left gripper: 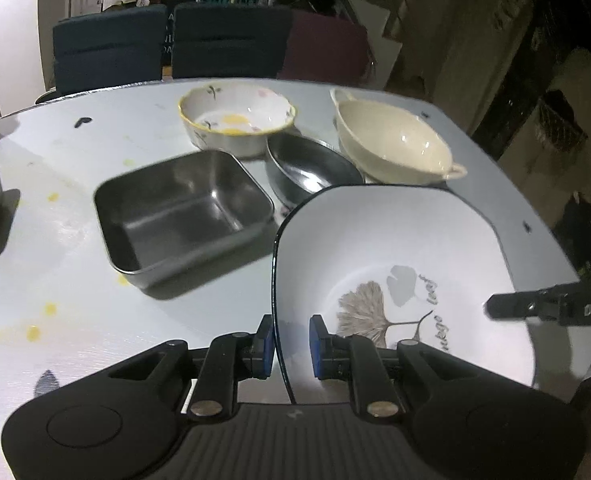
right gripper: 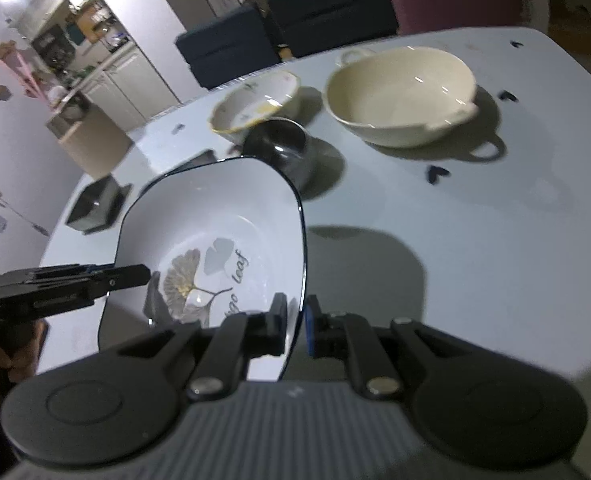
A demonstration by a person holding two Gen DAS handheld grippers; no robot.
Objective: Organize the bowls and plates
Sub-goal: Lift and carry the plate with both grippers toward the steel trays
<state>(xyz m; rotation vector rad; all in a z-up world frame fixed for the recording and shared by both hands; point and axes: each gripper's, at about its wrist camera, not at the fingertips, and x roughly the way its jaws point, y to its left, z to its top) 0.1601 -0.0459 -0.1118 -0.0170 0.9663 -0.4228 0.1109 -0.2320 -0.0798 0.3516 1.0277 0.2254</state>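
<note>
Grippers clamp opposite edges of a square white plate (left gripper: 395,248) with a dark rim and a ginkgo-leaf print, held clear of the pale table (left gripper: 75,208); its shadow falls on the bare tabletop to its right in the right wrist view. The left gripper (left gripper: 291,346) pinches the plate's left rim, jaws nearly closed on the thin edge, one pad inside and one outside. The right gripper (right gripper: 295,326) grips the right rim the same way. Each tool's fingers reach in from the other side in its partner's view.

The other dishes all lie on the far side of the plate. A square steel tray (left gripper: 183,212) sits left of it, on the left gripper's side. A dark oval dish (left gripper: 311,164) lies directly beyond the far rim. A flowered bowl (left gripper: 237,118) with a yellow edge stands farther back, and a cream two-handled bowl (left gripper: 391,140) stands far right, nearer the right gripper. Where the plate belongs is not evident; any stacking move likely runs away from both hands together.
</note>
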